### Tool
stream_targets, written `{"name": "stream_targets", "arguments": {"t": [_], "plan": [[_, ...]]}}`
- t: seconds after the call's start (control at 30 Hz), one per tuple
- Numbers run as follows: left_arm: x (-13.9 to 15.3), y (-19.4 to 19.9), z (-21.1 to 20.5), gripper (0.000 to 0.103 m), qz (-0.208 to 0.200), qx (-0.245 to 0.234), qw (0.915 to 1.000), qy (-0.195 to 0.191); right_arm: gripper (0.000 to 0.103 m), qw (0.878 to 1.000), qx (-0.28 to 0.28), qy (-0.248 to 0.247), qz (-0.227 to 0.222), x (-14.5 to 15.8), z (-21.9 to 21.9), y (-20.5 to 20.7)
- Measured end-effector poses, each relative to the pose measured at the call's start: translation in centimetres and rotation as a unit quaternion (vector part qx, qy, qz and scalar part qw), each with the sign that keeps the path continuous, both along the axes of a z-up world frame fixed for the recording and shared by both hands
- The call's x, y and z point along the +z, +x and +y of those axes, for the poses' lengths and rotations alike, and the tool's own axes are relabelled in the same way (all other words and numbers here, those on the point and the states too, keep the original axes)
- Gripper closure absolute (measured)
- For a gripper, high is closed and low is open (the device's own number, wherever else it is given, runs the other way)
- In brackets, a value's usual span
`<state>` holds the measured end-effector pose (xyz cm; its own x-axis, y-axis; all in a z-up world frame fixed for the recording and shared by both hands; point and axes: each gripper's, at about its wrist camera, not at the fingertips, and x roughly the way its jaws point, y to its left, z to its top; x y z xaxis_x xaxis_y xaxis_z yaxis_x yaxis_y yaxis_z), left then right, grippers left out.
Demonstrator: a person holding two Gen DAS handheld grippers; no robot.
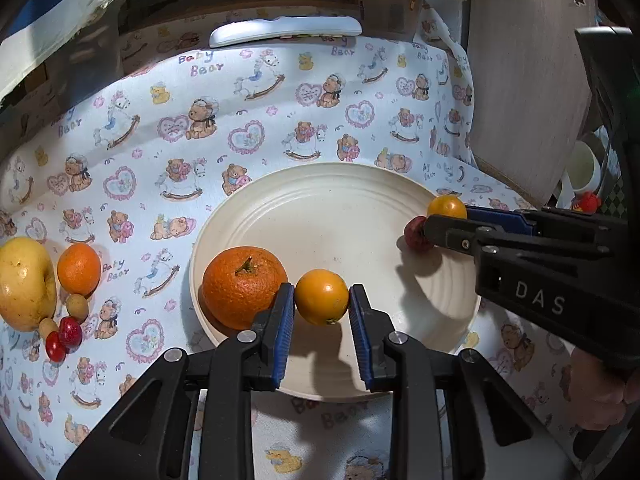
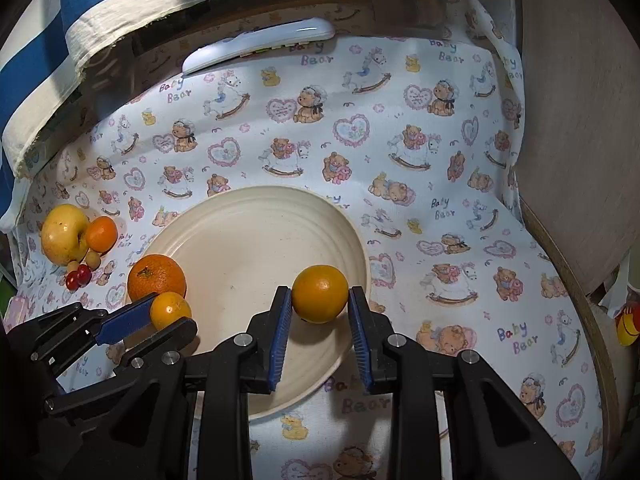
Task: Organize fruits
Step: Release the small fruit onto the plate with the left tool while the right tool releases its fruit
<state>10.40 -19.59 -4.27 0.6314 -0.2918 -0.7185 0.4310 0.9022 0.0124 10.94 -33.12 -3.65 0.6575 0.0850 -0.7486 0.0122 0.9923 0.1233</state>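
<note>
Left wrist view: a dark red fruit (image 1: 414,234) at the plate's (image 1: 340,184) right rim is partly covered by the right gripper (image 1: 444,220); its kind cannot be told. A cup (image 1: 582,168) and a small red object (image 1: 588,202) at the right edge are largely hidden behind that gripper's body. The yellow apple (image 1: 24,284) is cut off by the left edge.

Right wrist view: a red-and-yellow object (image 2: 626,326) at the right edge is cut off and cannot be identified. The plate's near rim is hidden beneath the gripper fingers (image 2: 280,332).
</note>
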Motion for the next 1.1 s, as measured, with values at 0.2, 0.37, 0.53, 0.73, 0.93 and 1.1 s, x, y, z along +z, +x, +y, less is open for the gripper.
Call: {"name": "stream_targets", "arguments": {"t": [0.2, 0.37, 0.53, 0.73, 0.93, 1.1], "plan": [[-0.6, 0.2, -0.1, 0.073, 0.013, -0.004, 0.9999, 0.003, 0.073, 1.0, -0.001, 0.001, 0.001, 0.0, 0.0, 0.0], [-0.7, 0.0, -0.2, 0.063, 0.015, -0.013, 0.9998, -0.003, 0.072, 1.0, -0.008, -0.002, -0.006, 0.1, 0.0, -0.1], [-0.5, -0.3, -0.2, 0.057, 0.011, -0.014, 0.9998, -0.01, 0.056, 1.0, -0.016, -0.005, -0.021, 0.5, -0.2, -0.4], [0.0, -0.6, 0.1, 0.052, 0.0, -0.011, 0.9997, -0.023, 0.056, 0.999, -0.016, 0.003, -0.034, 1.0, -0.4, -0.7], [0.7, -1.0, 0.2, 0.048, -0.02, 0.001, 0.9996, -0.018, 0.056, 0.998, -0.017, 0.01, -0.06, 2.0, -0.3, -1.5], [2.3, -1.3, 1.5, 0.046, -0.037, 0.019, 0.9985, -0.035, 0.056, 0.995, -0.018, 0.02, -0.094, 3.4, -0.4, -2.7]]}}
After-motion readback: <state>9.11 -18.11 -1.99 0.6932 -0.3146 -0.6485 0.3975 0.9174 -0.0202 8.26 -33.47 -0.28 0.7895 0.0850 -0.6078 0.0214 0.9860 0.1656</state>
